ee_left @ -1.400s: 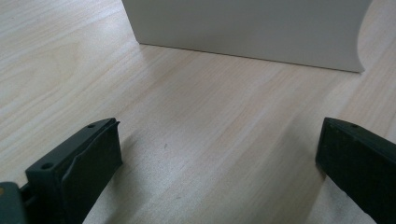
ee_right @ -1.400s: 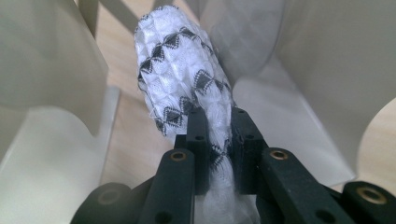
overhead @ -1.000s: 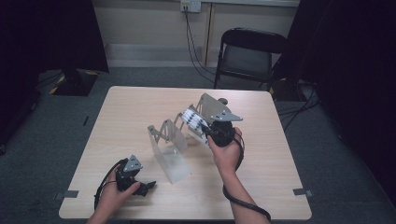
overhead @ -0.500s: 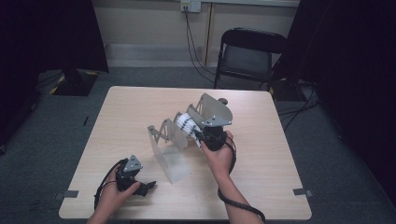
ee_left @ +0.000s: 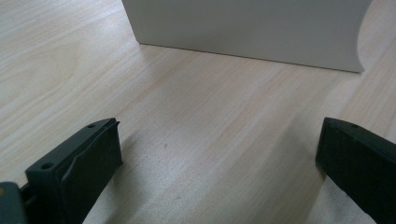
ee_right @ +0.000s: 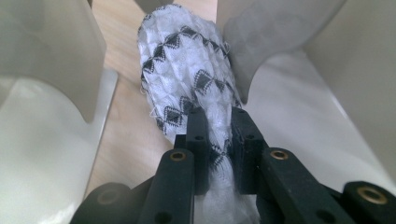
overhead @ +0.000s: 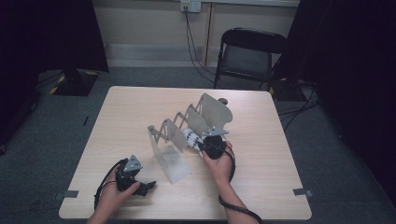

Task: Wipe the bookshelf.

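I had my right hand-held gripper [ee_right: 215,126] lowered into the white rack [overhead: 187,128] mid-surface, pinching a patterned cloth [ee_right: 191,79] between dividers. My left hand-held gripper [overhead: 140,186] rested near-left, jaws spread.

Left gripper [overhead: 145,188]: black body capped by a grey three-cornered plate [overhead: 133,164]; a black cable [overhead: 99,192] loops from its rear past the hand [overhead: 113,191]. In the left gripper view its fingers [ee_left: 77,165] are matte black rectangular blocks with small round holes along the upper edge. Right gripper [overhead: 198,145]: round black body under a like grey plate [overhead: 215,133], with a black cable [overhead: 238,210] curling round the wrist and along the forearm. In the right gripper view [ee_right: 219,133], black link arms carry brass-coloured pivot bushes [ee_right: 279,154] and end in narrow black pads [ee_right: 198,135] with small screw holes. Both forearms are bare, with no sleeves.
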### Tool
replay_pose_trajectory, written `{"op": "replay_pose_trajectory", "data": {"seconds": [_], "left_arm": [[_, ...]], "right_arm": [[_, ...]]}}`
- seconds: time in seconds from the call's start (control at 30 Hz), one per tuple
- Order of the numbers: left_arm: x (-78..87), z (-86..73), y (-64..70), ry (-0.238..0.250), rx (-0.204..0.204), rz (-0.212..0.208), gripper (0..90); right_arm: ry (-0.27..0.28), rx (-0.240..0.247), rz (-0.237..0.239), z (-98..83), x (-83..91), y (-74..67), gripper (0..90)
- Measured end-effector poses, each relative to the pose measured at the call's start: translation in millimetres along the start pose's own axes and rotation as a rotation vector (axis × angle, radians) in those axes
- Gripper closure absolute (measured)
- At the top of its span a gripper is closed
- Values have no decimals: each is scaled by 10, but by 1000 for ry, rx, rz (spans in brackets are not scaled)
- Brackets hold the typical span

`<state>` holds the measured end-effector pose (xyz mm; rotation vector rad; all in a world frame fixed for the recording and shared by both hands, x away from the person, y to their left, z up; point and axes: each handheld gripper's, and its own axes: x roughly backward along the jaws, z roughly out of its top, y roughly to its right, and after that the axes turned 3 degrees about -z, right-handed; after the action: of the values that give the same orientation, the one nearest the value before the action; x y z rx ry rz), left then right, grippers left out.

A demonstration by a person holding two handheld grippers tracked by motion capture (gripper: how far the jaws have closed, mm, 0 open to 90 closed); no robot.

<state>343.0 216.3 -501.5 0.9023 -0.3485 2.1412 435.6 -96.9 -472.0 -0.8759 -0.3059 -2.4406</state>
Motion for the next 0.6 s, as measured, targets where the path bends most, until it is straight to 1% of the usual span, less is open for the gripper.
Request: {"op": "replay_pose_trajectory", "data": {"seconds": [0.1, 0.17, 0.2, 0.3, 0.4, 0.6], "left_arm": [[0, 1, -2, -1, -2, 0, 0], [0, 0, -2, -1, -3, 0, 0], [0, 0, 0, 0, 0, 1, 0], [0, 1, -2, 0, -2, 0, 0], [0, 0, 0, 0, 0, 0, 0], [0, 1, -2, 0, -2, -1, 0]], "right_arm": [[-21, 0, 0, -56, -42, -12, 793], [-29, 10, 1, -65, -63, -33, 792], [-37, 13, 2, -61, -69, -47, 792], [-34, 22, 6, -15, -69, -76, 791], [-12, 21, 11, 75, -31, -90, 792], [65, 17, 25, 326, 151, -95, 794]]}}
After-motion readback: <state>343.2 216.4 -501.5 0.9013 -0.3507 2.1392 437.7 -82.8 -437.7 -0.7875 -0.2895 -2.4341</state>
